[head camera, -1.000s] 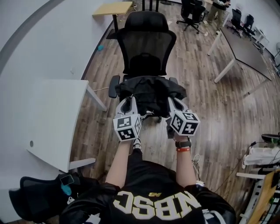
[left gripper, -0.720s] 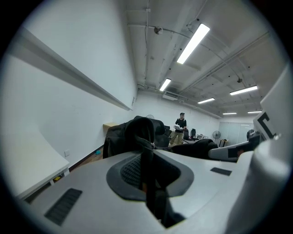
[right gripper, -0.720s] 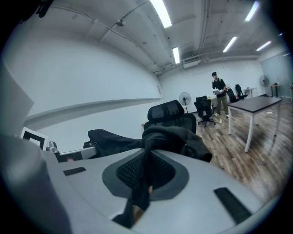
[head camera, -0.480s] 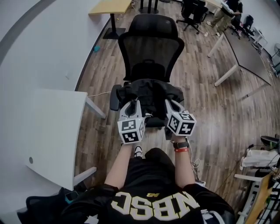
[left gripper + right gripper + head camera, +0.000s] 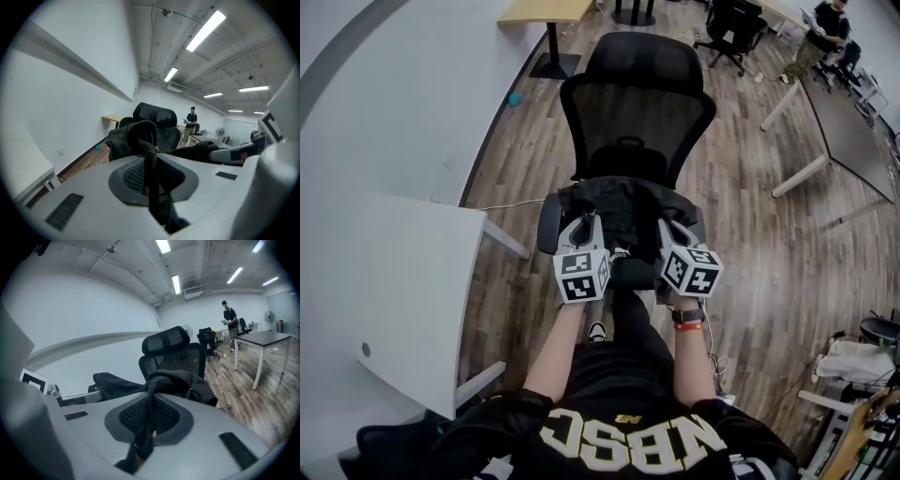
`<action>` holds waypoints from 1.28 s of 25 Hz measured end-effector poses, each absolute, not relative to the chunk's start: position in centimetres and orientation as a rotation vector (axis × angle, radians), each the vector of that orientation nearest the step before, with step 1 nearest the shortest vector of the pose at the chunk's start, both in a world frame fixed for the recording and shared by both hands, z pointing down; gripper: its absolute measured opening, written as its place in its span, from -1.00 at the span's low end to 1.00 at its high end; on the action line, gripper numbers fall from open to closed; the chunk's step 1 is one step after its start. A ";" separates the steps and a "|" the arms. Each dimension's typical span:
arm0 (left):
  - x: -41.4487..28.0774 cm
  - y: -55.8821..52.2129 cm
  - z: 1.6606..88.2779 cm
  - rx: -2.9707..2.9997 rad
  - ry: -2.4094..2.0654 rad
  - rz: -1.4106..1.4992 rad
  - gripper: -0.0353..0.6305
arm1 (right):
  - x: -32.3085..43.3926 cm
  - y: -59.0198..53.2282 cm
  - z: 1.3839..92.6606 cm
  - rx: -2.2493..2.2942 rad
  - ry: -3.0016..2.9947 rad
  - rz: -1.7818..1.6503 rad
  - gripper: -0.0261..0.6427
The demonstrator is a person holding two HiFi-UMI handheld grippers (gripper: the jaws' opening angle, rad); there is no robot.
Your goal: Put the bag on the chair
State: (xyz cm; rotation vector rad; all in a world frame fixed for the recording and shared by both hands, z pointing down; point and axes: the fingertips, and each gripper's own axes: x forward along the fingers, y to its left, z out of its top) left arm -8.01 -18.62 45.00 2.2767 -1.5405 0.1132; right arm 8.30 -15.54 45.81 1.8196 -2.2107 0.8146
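Black fabric fills the pinch of both tools: the left gripper and the right gripper each have their jaws drawn nearly together on a fold or strap of the bag, one at each side of it. In my left gripper view the strap runs straight down into the narrow gap, and the right gripper view shows the same

Over the last second I have carried the load forward. The grippers were short of the chair before; now they sit level with its armrests, and the bag hangs or lies between them, right over the seat and in front of the mesh backrest. I read that as the carry being all but finished, with lowering and letting go left to do. Whether the bag's underside already bears on the seat cushion I cannot tell, since the bag itself hides the seat from the head view

As for what holds what: the bag is slumped and rumpled, a zip line shows along its upper edge, and nothing of its contents is visible. I see nothing on the seat except the bag
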 end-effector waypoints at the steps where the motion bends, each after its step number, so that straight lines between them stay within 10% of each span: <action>1: -7.9 -19.8 45.4 2.268 -1.548 0.126 -0.77 | 8.4 -16.7 46.3 1.809 -2.212 0.827 -0.83; 32: -3.8 -35.8 72.7 1.807 -1.444 0.749 -0.77 | 15.8 -32.2 73.1 1.371 -1.835 1.349 -0.81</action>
